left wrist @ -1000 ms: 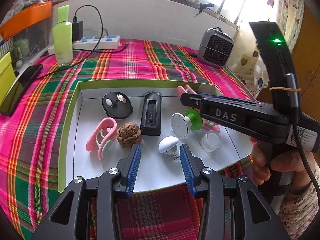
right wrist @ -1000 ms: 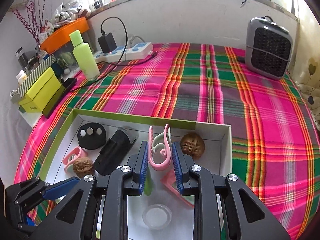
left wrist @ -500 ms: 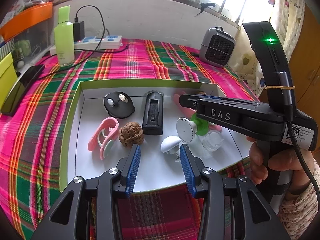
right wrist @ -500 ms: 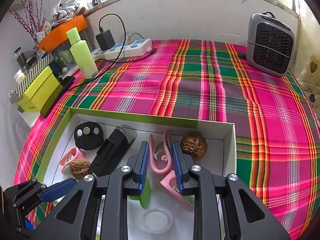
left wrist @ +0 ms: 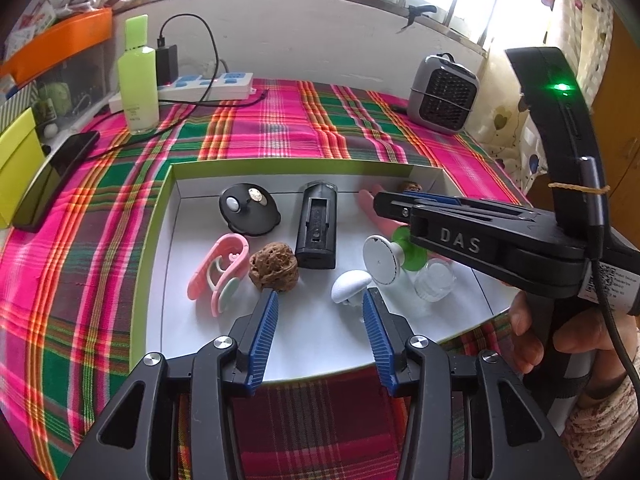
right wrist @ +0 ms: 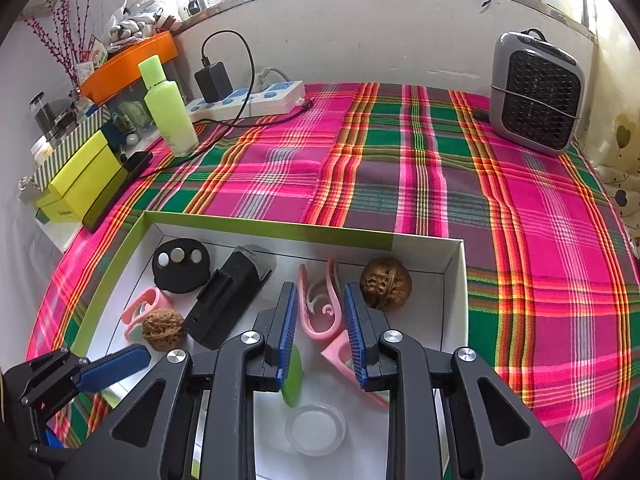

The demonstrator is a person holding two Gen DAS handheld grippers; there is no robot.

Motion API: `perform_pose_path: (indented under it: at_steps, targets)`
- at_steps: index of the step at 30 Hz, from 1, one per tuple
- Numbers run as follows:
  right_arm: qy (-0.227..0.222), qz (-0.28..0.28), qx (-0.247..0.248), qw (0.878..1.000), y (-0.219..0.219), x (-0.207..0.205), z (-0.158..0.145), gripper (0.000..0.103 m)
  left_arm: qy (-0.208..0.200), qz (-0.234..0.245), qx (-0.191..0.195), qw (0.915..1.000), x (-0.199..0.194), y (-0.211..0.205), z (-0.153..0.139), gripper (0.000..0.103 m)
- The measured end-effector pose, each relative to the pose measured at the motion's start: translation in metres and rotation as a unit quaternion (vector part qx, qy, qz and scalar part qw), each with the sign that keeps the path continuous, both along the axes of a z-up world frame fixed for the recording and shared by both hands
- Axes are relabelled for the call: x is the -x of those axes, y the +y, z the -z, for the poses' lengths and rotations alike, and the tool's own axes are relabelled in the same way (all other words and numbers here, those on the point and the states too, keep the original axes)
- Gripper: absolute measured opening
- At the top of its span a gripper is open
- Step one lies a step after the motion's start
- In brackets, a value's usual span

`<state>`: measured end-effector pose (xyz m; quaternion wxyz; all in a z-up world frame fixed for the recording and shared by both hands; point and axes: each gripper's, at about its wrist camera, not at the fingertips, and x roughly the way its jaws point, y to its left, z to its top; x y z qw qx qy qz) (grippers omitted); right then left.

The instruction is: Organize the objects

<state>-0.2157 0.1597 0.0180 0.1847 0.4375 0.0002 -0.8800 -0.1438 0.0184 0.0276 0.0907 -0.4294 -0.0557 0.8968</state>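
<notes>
Left gripper (left wrist: 318, 306) is hovering over the near edge of the tray, fingers (left wrist: 264, 328) standing well apart and widening, gripping nothing. A white mushroom-shaped knob (left wrist: 350, 285) is lying just ahead of the right-hand finger, not touching it; a walnut (left wrist: 274, 266) is sitting just ahead of the left-hand finger.

Right gripper (right wrist: 320, 304) is pointing down into the tray's right half, fingers (right wrist: 289, 320) parting, a moderate gap between them. A pink curled clip (right wrist: 320, 310) is lying on the tray floor in that gap; the pads are not pressing on it. A second walnut (right wrist: 385, 283) is sitting just beside the right-hand finger. A green disc (right wrist: 292, 380) and a clear round lid (right wrist: 315, 429) are lying under the gripper body. A hand (left wrist: 560, 340) is holding the right gripper's handle, as seen from the left wrist.

Tray (left wrist: 160, 248), shallow, white inside with green rim, is resting on the desk. Inside it, going down in size: a black rectangular holder (left wrist: 316, 226) in the middle, a black round piece with three small discs (left wrist: 248, 210) toward the far left, another pink clip (left wrist: 218, 268) beside the first walnut, a small clear jar (left wrist: 434, 280).

Desk is wearing a pink-and-green plaid cloth (right wrist: 400, 168). Along the back wall under a window: a grey fan heater (right wrist: 536, 92), a white power strip (right wrist: 248, 100) with a black charger plugged in, a green bottle (right wrist: 170, 112), a yellow-green box (right wrist: 80, 176).
</notes>
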Motion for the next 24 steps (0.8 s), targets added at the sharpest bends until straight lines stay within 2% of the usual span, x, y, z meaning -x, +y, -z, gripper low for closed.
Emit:
perform_pose_path:
  at_steps: [4, 6, 12, 16, 24]
  targets:
    - [0.012, 0.001, -0.001, 1.000, 0.002, -0.009, -0.005, 0.042, 0.004, -0.003, 0.002, 1.0000, -0.003, -0.001, -0.003, 0.044]
    - [0.017, 0.003, 0.002, 1.000, 0.003, -0.014, -0.008, 0.043, 0.007, -0.006, 0.005, 0.9999, -0.005, -0.002, -0.005, 0.044]
    - [0.031, 0.007, 0.001, 0.999, 0.003, -0.031, -0.018, 0.044, 0.019, -0.007, 0.011, 0.9997, -0.015, -0.002, -0.013, 0.044]
    - [0.038, 0.019, 0.003, 0.999, 0.006, -0.046, -0.024, 0.049, 0.029, -0.009, 0.022, 0.9993, -0.025, -0.003, -0.017, 0.044]
    - [0.047, 0.031, 0.002, 0.998, 0.010, -0.078, -0.027, 0.049, 0.038, -0.018, 0.035, 0.9985, -0.043, -0.009, -0.020, 0.044]
